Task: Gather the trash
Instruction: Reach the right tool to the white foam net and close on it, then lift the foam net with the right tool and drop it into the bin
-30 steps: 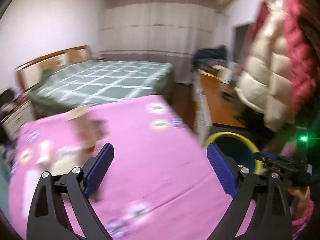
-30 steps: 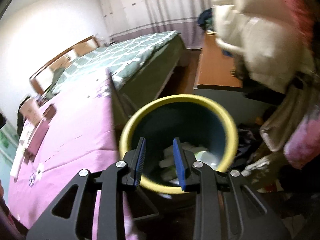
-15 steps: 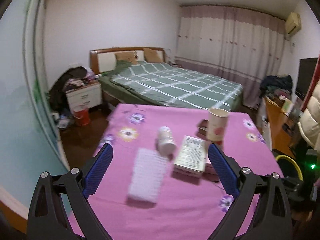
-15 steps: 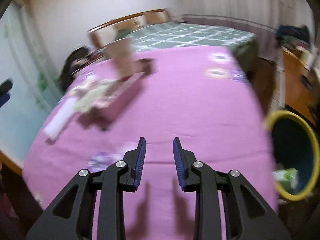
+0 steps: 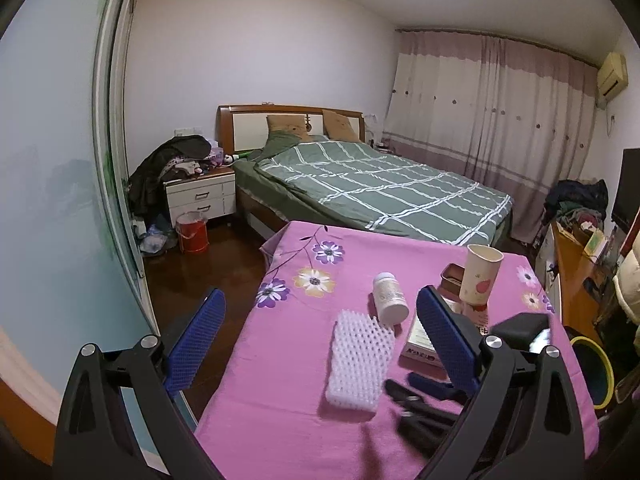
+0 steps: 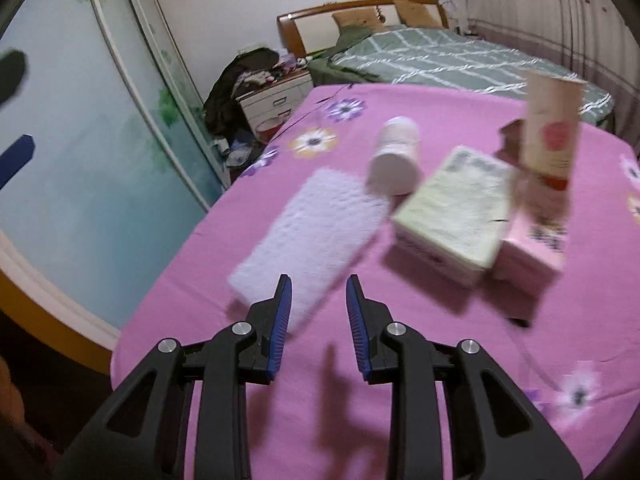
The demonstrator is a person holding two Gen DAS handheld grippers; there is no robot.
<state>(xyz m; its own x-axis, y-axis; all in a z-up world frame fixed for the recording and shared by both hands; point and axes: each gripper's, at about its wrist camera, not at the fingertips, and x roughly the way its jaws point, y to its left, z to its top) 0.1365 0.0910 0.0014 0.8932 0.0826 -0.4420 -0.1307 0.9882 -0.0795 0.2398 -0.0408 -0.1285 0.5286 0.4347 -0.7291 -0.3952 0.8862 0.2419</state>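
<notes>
1 foam pad (image 5: pixel 357 362), 1 bottle (image 5: pixel 390 298), 1 cup (image 5: pixel 480 274), 3 boxes (image 6: pixel 454 207)

A white bumpy foam sheet (image 5: pixel 358 360) lies flat on the pink table (image 5: pixel 288 408), close to its left edge. Just behind the sheet, a white bottle (image 5: pixel 389 298) lies on its side. Right of the sheet is a flat pale green box (image 6: pixel 454 206), with a pink box (image 6: pixel 534 248) beside it. A tall paper cup (image 5: pixel 479 274) stands upright behind the boxes. A yellow-rimmed bin (image 5: pixel 592 372) sits by the table's right side.

A matt pink cloth (image 6: pixel 400 360) covers the surface. On it: a bumpy white foam sheet (image 6: pixel 316 220), smooth plastic bottle (image 6: pixel 394 160), paper cup (image 6: pixel 552 136) and cardboard box (image 6: pixel 452 216).
</notes>
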